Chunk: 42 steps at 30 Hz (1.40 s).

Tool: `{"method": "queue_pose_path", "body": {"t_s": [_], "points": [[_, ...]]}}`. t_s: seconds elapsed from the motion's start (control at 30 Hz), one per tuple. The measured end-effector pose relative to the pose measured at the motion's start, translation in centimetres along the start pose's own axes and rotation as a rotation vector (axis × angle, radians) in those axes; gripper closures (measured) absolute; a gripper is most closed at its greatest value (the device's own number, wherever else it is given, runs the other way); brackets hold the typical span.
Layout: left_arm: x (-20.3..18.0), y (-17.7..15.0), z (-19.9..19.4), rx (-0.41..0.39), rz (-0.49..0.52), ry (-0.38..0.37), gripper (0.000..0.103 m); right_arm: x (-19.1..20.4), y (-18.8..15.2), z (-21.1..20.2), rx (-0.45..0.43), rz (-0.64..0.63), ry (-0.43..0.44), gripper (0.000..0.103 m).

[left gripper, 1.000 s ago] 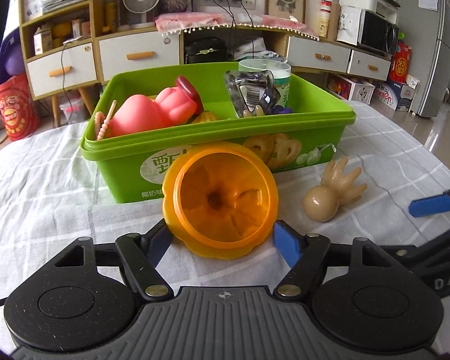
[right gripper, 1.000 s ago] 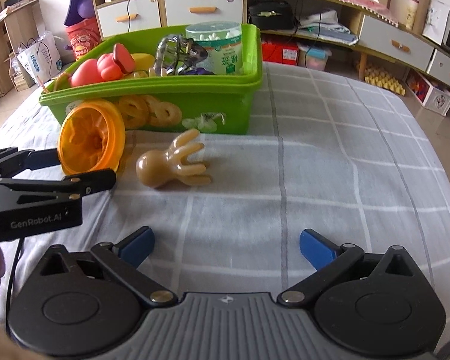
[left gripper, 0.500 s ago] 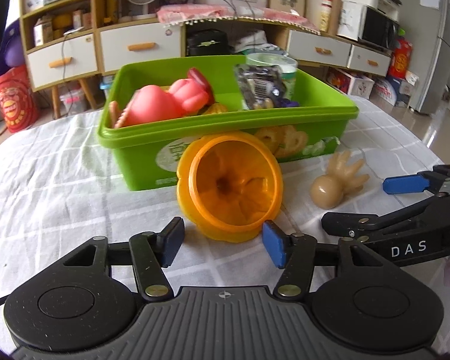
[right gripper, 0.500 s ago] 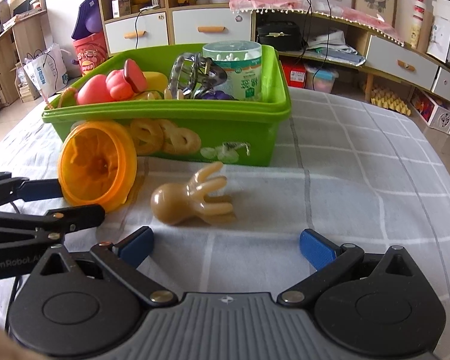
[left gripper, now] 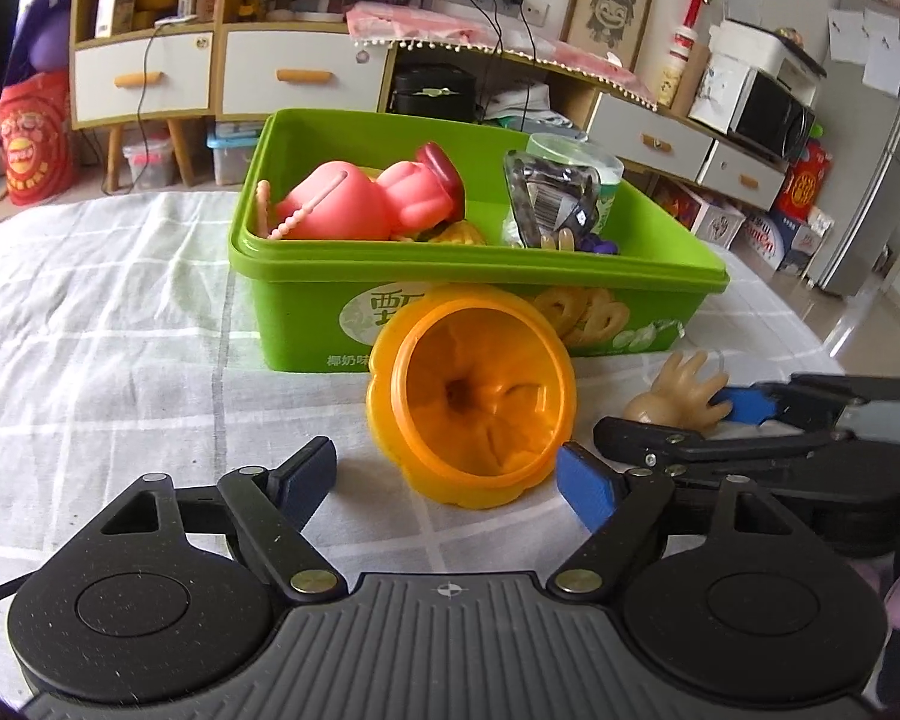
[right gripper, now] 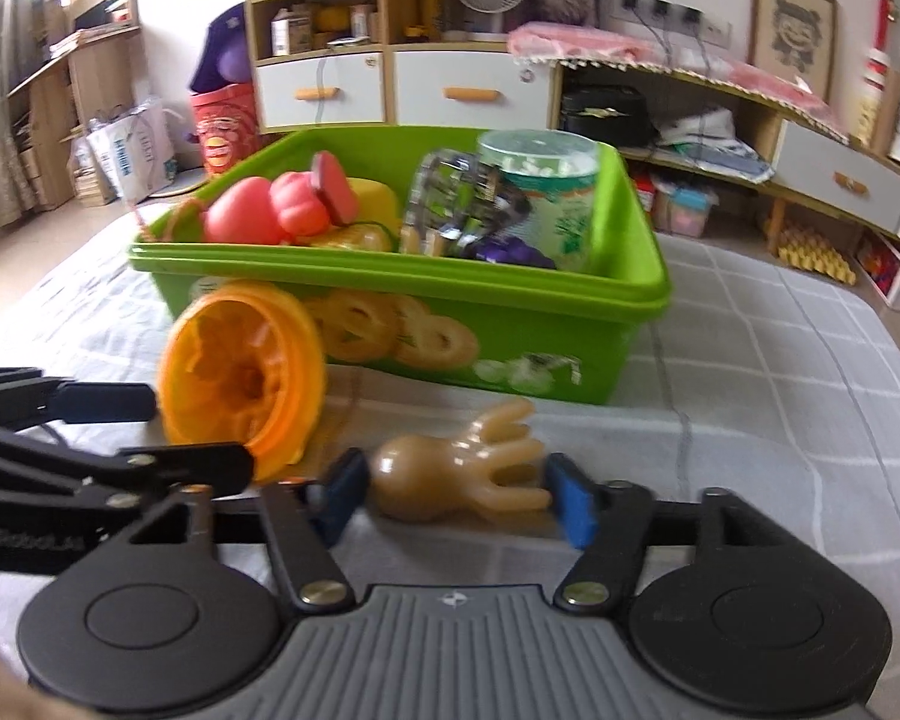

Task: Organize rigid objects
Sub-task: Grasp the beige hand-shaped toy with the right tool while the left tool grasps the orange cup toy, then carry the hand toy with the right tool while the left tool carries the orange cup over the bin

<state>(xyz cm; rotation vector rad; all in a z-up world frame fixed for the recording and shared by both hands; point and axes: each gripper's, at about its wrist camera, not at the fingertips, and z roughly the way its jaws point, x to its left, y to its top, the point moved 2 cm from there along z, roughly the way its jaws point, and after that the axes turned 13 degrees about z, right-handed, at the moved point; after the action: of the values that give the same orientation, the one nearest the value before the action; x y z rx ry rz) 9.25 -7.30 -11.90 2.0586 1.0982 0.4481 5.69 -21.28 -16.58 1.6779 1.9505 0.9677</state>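
Green bin (left gripper: 306,324): smooth, glossy moulded plastic with a printed label on its front wall. Orange cup (left gripper: 480,402): translucent plastic, ribbed inside, slight sheen. Tan hand-shaped toy (right gripper: 462,474): smooth, rubbery-looking, glossy highlights. Pink figure (left gripper: 354,204) in the bin: soft-looking matt vinyl or rubber; which of the two cannot be told. Crinkled packet (left gripper: 546,204): shiny foil or clear film. Round tub (right gripper: 546,192): printed paper or plastic label, clear lid. Surface (left gripper: 90,312): covered in woven checked cloth, matt, creased. Left tool (left gripper: 447,471): matt black plastic arms, blue pads, brass-coloured metal pins. Right tool (right gripper: 456,501): same finish, ribbed grey housing. Cabinets (left gripper: 294,72): pale wood frame, white drawer fronts.
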Motion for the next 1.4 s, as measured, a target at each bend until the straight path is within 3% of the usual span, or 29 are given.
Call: {"method": "queue_pose_path", "body": {"t_s": [0.17,0.33,0.4,0.5,0.7,1.0,1.23,1.4], "points": [[0.5,0.3,0.1,-0.008,-0.074,-0.031,0.035,0.3,-0.1,0.0,-0.003,-0.026,-0.005,0.067],[1.3,0.4,0.2,-0.008,-0.169,-0.032,0.057,-0.2,-0.1,-0.3,0.010,-0.016,-0.014,0.067],[1.9,0.4,0.2,-0.003,-0.222,-0.033,0.073,-0.3,-0.1,-0.4,0.014,-0.009,-0.020,0.067],[2.9,0.2,0.2,0.002,-0.313,-0.067,0.078,-0.5,0.0,-0.6,0.022,0.001,-0.030,0.067],[3.7,0.2,-0.2,0.025,-0.420,-0.096,0.084,-0.9,0.3,-0.9,0.060,0.039,-0.063,0.067],[4.9,0.6,-1.5,0.120,-0.554,-0.110,0.085,-1.7,1.1,-2.2,0.144,0.172,-0.078,0.067],[5.8,1.0,-3.6,0.094,-0.680,-0.148,0.085,-1.9,2.8,-3.9,0.128,0.252,-0.033,0.067],[5.9,2.0,-5.3,0.043,-0.717,-0.175,0.085,-2.4,3.8,-4.7,0.104,0.293,-0.031,0.067]]}}
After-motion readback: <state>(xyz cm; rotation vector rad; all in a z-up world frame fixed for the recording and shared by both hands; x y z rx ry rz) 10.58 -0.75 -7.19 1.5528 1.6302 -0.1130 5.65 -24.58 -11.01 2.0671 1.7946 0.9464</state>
